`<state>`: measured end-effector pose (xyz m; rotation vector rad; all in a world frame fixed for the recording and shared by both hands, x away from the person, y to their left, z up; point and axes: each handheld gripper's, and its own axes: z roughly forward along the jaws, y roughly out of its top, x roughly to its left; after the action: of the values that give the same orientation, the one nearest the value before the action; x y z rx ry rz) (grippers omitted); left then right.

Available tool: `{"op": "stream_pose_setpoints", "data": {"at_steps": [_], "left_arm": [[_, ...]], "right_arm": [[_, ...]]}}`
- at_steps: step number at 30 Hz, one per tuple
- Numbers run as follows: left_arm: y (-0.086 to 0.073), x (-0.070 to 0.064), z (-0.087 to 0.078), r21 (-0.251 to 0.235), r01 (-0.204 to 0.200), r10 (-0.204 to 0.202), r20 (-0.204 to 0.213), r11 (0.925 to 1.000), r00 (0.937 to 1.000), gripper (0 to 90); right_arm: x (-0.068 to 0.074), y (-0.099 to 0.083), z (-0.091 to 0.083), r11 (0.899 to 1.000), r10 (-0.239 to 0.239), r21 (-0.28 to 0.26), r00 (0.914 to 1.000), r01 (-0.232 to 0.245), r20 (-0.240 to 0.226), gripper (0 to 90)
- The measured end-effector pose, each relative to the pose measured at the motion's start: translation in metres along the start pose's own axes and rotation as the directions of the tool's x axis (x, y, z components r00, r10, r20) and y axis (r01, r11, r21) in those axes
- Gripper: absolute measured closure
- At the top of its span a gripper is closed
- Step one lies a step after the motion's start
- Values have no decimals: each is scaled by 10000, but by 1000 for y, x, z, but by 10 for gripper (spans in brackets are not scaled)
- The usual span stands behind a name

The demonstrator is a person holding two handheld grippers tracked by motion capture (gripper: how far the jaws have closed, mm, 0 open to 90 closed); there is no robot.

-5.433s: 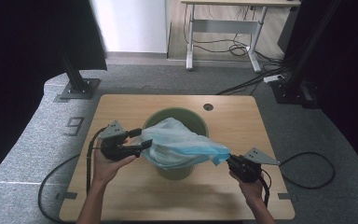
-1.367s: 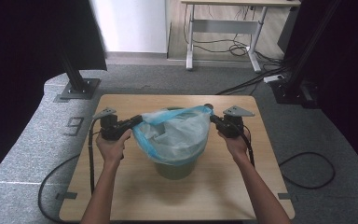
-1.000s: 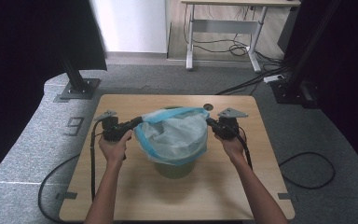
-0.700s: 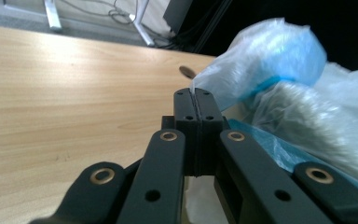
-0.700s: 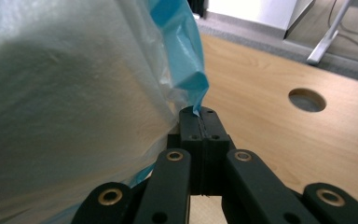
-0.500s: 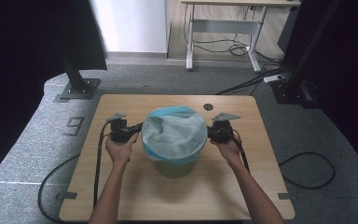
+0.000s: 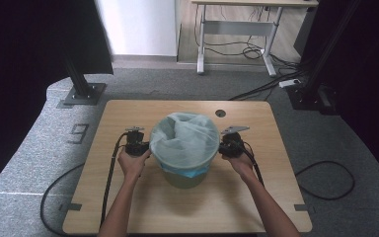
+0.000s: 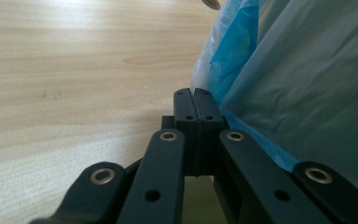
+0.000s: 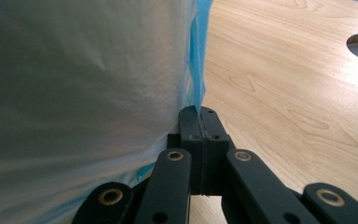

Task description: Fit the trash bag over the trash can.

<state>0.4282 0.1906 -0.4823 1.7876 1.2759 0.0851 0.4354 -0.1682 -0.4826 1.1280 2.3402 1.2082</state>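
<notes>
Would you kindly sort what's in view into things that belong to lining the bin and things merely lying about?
In the job:
bag
bin
left gripper, shut on the bag's edge
right gripper, shut on the bag's edge

Lying about:
desk beyond the table
floor cables
stand base

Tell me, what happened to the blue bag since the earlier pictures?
Both hand-held grippers, left and right, pulled the blue bag open and down over the green bin; its edge now wraps the rim. Each hand-held gripper kept its pinch on the bag. The bin stayed put on the table.
</notes>
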Motion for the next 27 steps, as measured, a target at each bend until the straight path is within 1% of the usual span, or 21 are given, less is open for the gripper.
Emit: {"op": "stream_pose_setpoints", "data": {"at_steps": [3,5,6,7,9,10,11,13,14,15,16,17,18,19,20,21,22,23,25,27], "left_arm": [[-3,2,-2,67,29,-29,-9,10000,10000,899],[-5,3,-3,74,41,-41,-15,10000,10000,899],[-7,4,-4,42,70,-70,52,10000,10000,899],[-8,4,-5,-9,76,-76,95,10000,9999,899],[-10,5,-8,-63,71,-70,140,10000,9999,899],[-11,6,-9,-112,84,-82,171,9999,9998,898],[-11,7,-11,-164,162,-158,221,9997,9996,898],[-12,8,-13,-241,249,-242,293,9994,9993,898],[-12,8,-14,-280,223,-215,284,9994,9994,898],[-12,8,-16,-324,232,-223,290,9992,9993,898],[-12,8,-17,-340,228,-218,280,9992,9994,897],[-13,8,-18,-364,223,-212,297,9991,9993,897],[-13,8,-19,-396,223,-212,296,9990,9993,897],[-13,8,-20,-417,229,-217,306,9989,9993,897],[-13,8,-21,-428,234,-220,319,9988,9992,897],[-13,7,-21,-448,219,-203,348,9988,9992,897],[-13,7,-22,-461,211,-194,353,9987,9992,897],[-13,7,-23,-490,239,-221,370,9985,9991,897],[-14,6,-25,-540,221,-199,406,9983,9990,896],[-14,6,-27,-578,214,-190,422,9981,9989,896]], "right_arm": [[-1,-6,-1,9999,88,125,9999,-87,-79,887],[-2,-11,-4,9999,122,92,9999,-122,43,884],[-2,-13,-7,9999,83,-145,9996,-79,270,871],[-2,-15,-14,9981,211,-593,9982,-178,569,799],[-3,-18,-28,9923,499,-1171,9961,-412,726,725],[-3,-20,-35,9887,461,-1460,9961,-348,753,703],[-1,-23,-46,9808,445,-1933,9954,-274,850,677],[2,-26,-60,9709,413,-2381,9975,-266,566,648],[8,-28,-69,9664,237,-2566,9992,-147,322,617],[15,-31,-76,9599,30,-2802,9998,24,189,579],[22,-33,-82,9551,-97,-2961,9999,81,-41,549],[28,-34,-87,9527,-201,-3038,9995,116,-250,527],[38,-35,-93,9467,-414,-3215,9975,206,-577,511],[46,-36,-96,9420,-620,-3340,9948,317,-805,494],[51,-36,-99,9399,-734,-3395,9927,370,-952,479],[57,-36,-101,9379,-781,-3456,9895,316,-1213,456],[64,-35,-102,9382,-758,-3456,9850,179,-1549,426],[69,-35,-102,9386,-764,-3446,9838,161,-1622,405],[82,-36,-104,9356,-800,-3528,9795,98,-1850,358],[92,-38,-103,9380,-952,-3452,9804,303,-1727,322]]}}
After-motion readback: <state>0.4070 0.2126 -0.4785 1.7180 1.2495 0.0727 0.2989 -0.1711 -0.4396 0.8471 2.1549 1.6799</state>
